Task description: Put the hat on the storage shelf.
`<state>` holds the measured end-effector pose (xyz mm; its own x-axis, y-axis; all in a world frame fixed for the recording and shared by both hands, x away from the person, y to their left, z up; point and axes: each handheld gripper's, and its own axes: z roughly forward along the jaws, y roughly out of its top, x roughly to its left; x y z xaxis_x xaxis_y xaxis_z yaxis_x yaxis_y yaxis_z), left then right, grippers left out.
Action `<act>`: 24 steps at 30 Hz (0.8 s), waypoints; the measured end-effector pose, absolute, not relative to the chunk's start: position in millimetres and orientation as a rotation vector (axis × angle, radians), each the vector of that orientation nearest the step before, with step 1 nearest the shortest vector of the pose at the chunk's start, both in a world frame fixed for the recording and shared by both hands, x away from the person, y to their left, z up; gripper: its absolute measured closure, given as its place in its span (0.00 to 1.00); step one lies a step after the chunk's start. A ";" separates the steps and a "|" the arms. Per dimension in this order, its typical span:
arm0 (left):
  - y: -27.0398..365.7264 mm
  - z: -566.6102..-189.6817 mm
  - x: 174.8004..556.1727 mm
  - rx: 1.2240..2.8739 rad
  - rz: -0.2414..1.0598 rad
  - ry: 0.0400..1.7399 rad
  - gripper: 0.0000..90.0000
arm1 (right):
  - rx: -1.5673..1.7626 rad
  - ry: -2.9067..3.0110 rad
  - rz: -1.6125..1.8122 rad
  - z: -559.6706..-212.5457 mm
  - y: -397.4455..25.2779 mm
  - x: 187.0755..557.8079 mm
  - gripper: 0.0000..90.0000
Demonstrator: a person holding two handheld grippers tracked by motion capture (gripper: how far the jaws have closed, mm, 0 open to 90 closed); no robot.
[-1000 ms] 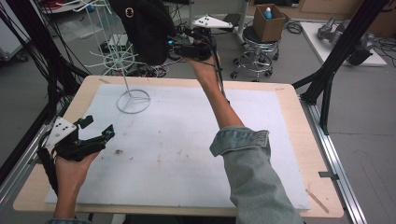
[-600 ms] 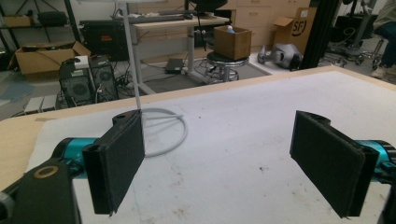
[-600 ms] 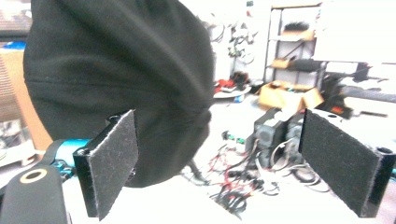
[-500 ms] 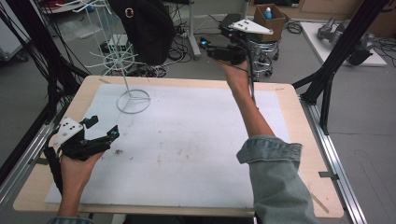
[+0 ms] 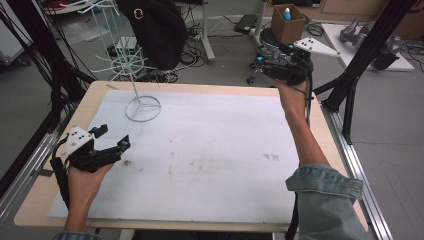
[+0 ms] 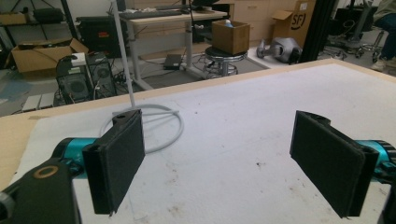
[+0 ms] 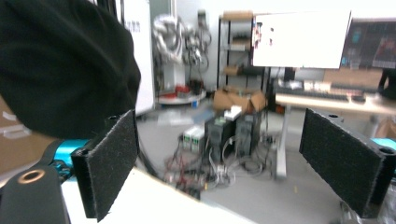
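Two hand-held grippers are in my hands, and both have their jaws wide apart with nothing between them. My left hand-held gripper (image 5: 111, 138) sits low over the near left part of the tabletop (image 5: 320, 150), above the white mat (image 5: 210, 150) that covers most of it. In the left gripper view its pads (image 6: 116, 163) frame a bare, lightly stained stretch of that mat.

My right hand-held gripper (image 5: 265, 62) is stretched out at the far right, just past the far edge of the tabletop, with my forearm reaching the whole way across the right side. Its grey three-cornered plate (image 5: 316, 46) sits on top. In the right gripper view its pads (image 7: 112, 163) stand well apart, and between them I see a blurred room with shelves and computer towers (image 7: 224, 130) on the floor.

At the far left of the mat stands a white wire rack (image 5: 131, 60), its ring base (image 5: 143, 108) resting on the mat. Behind it hangs a black bag (image 5: 157, 32), which looms dark at the upper left in the right gripper view. Beyond the far right edge a cardboard box (image 5: 288, 22) rests on a stool (image 5: 270, 45).
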<state>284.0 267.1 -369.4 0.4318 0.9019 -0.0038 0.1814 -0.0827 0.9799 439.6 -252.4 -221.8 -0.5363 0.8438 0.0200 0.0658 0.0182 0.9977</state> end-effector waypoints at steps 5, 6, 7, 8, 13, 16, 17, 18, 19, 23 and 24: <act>266.1 -370.0 284.5 1.564 0.796 0.985 0.20 | 0.926 1.692 1.555 -218.1 -262.5 431.9 0.12; 266.0 -370.2 284.6 1.562 0.798 0.985 0.20 | 0.928 1.695 1.556 -217.1 -264.0 430.0 0.12; 265.9 -370.1 284.6 1.564 0.798 0.984 0.20 | 0.933 1.697 1.562 -216.5 -265.0 428.9 0.12; 266.0 -370.0 284.4 1.564 0.799 0.983 0.20 | 0.945 1.698 1.562 -215.9 -265.7 427.7 0.12; 266.8 -369.6 284.3 1.560 0.798 0.984 0.20 | 0.930 1.724 1.555 -213.4 -267.4 421.5 0.12; 267.1 -369.6 284.3 1.560 0.798 0.985 0.20 | 0.918 1.712 1.580 -211.7 -269.4 415.3 0.12; 267.2 -369.6 284.4 1.561 0.797 0.985 0.20 | 0.910 1.688 1.596 -212.8 -270.0 412.0 0.12; 267.1 -369.7 284.4 1.561 0.797 0.985 0.20 | 0.908 1.687 1.594 -214.1 -270.7 409.5 0.12; 266.9 -369.7 284.5 1.561 0.797 0.984 0.20 | 0.904 1.706 1.580 -215.6 -271.8 407.5 0.12; 266.4 -370.8 285.3 1.562 0.800 0.988 0.20 | 0.892 1.698 1.593 -227.6 -280.0 394.5 0.12; 266.3 -371.5 285.6 1.564 0.798 0.989 0.20 | 0.891 1.696 1.589 -232.0 -282.2 390.8 0.12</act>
